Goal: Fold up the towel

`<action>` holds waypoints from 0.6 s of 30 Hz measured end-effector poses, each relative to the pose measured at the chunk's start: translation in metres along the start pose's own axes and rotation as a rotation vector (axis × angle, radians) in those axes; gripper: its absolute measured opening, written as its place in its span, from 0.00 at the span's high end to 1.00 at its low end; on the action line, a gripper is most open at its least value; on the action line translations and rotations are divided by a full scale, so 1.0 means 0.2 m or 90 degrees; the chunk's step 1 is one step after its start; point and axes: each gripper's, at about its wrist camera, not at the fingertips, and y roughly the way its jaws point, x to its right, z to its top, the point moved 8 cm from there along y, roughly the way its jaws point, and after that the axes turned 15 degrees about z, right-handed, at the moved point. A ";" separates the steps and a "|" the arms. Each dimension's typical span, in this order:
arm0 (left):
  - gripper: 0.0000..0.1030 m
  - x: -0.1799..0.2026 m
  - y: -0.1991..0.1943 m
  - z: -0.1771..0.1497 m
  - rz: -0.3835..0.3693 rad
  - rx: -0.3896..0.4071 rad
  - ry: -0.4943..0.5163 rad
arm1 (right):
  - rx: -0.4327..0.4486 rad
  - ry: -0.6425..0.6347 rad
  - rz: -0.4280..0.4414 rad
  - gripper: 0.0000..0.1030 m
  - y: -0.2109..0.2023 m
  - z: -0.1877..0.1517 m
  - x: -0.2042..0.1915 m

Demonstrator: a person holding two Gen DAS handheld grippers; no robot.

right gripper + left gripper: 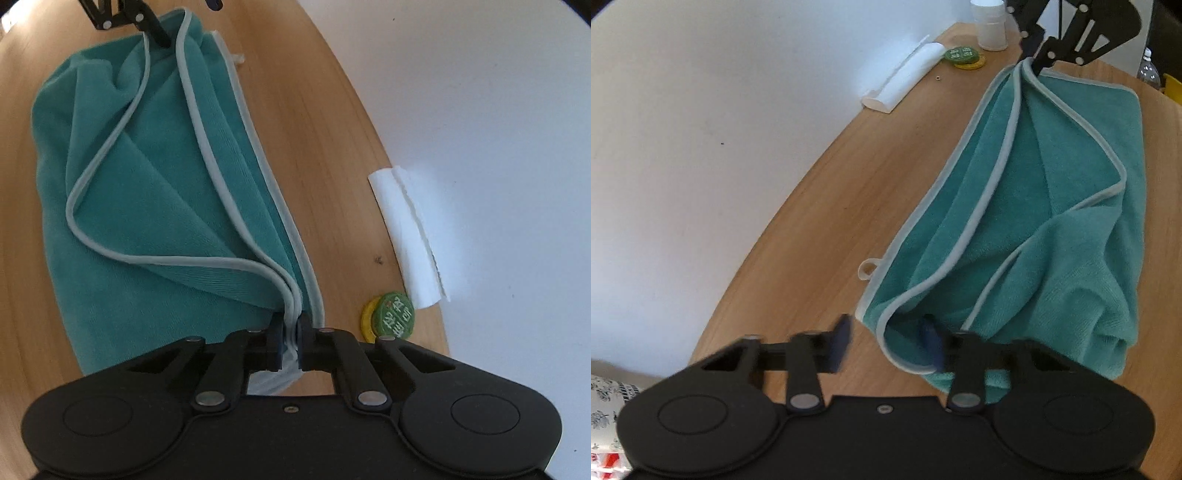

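A teal towel (pixel 1027 206) with pale grey piping lies partly folded and rumpled on a wooden table (pixel 820 236). My left gripper (pixel 886 341) is open, its jaws wide apart around the near corner of the towel, the right finger (pixel 932 343) under a fold. My right gripper (pixel 290 339) is shut on the towel's piped corner edges (pixel 291 314); it also shows in the left wrist view (pixel 1034 62) at the far end, holding that corner slightly lifted. The towel in the right wrist view (pixel 155 192) stretches away to the left gripper (pixel 155 31).
A folded white paper tissue (pixel 410 240) lies at the table's edge, next to a green round token on a yellow one (pixel 393 317). A white plastic bottle (pixel 991 26) stands at the far end. A clear bottle (pixel 1148 70) is at far right. The table edge curves along a white floor.
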 end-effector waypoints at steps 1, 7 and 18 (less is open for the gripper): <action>0.88 0.00 0.00 0.00 -0.005 0.000 -0.007 | 0.012 0.012 0.006 0.94 -0.02 0.00 0.00; 0.95 0.01 -0.10 0.00 -0.017 0.042 0.004 | 0.080 0.054 0.038 0.95 -0.23 -0.01 -0.13; 0.95 0.03 -0.63 -0.04 -0.095 0.120 -0.008 | 0.154 0.108 0.086 0.95 -0.60 -0.06 -0.40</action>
